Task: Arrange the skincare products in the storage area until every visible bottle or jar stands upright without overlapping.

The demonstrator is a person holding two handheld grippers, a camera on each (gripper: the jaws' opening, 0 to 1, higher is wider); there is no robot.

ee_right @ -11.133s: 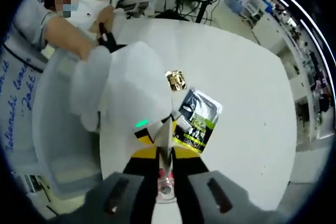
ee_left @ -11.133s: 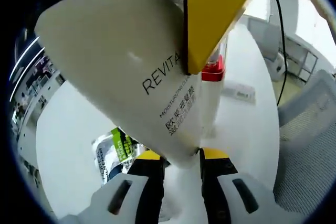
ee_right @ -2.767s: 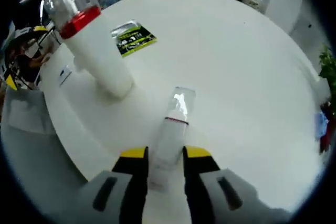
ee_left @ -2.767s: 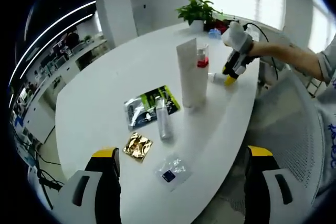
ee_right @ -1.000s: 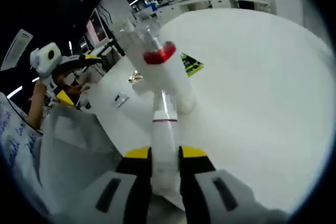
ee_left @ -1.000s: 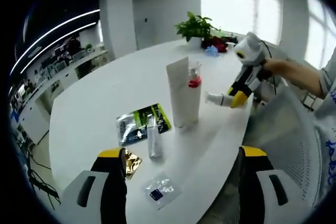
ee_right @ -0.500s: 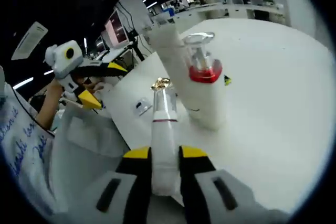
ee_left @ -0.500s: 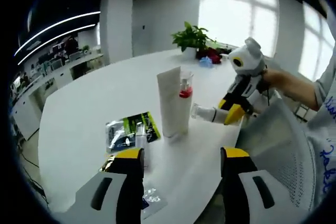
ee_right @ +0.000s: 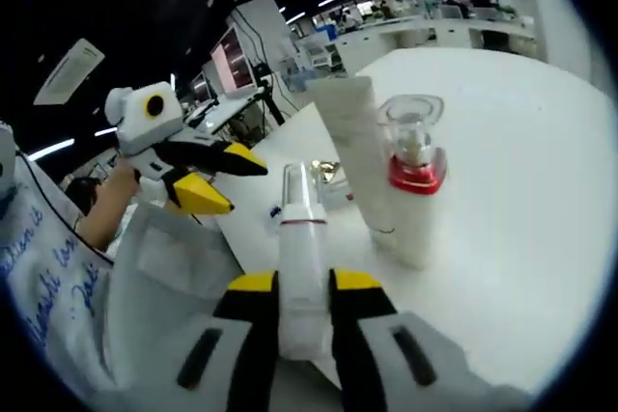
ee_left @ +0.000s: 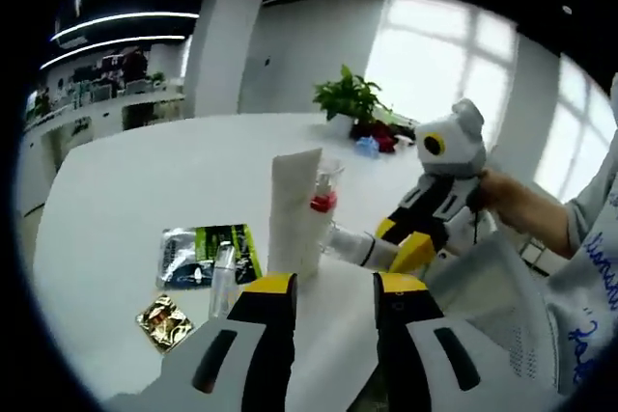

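A white tube (ee_left: 294, 209) stands upright on the white table (ee_left: 116, 171), with a red-collared pump bottle (ee_left: 323, 202) right behind it. A small clear-capped bottle (ee_left: 222, 277) lies flat beside a green sachet (ee_left: 208, 243). My right gripper (ee_right: 304, 287) is shut on a small white bottle (ee_right: 299, 267) with a clear cap, held off the table near its edge, left of the tube (ee_right: 352, 142) and pump bottle (ee_right: 415, 190). In the left gripper view, that right gripper (ee_left: 396, 243) holds the bottle (ee_left: 352, 243) beside the tube. My left gripper (ee_left: 333, 287) is open with a narrow gap and nothing in it.
A gold sachet (ee_left: 164, 320) lies near the table's front edge, and a small clear packet (ee_right: 275, 209) lies close by. A potted plant (ee_left: 350, 103) stands at the far side. The left gripper (ee_right: 217, 180) hovers off the table edge in a person's hand (ee_right: 106, 205).
The right gripper has raised the small white bottle off the table and brought it beside the tube and pump bottle. The left jaws have narrowed from wide apart. Both cameras have shifted.
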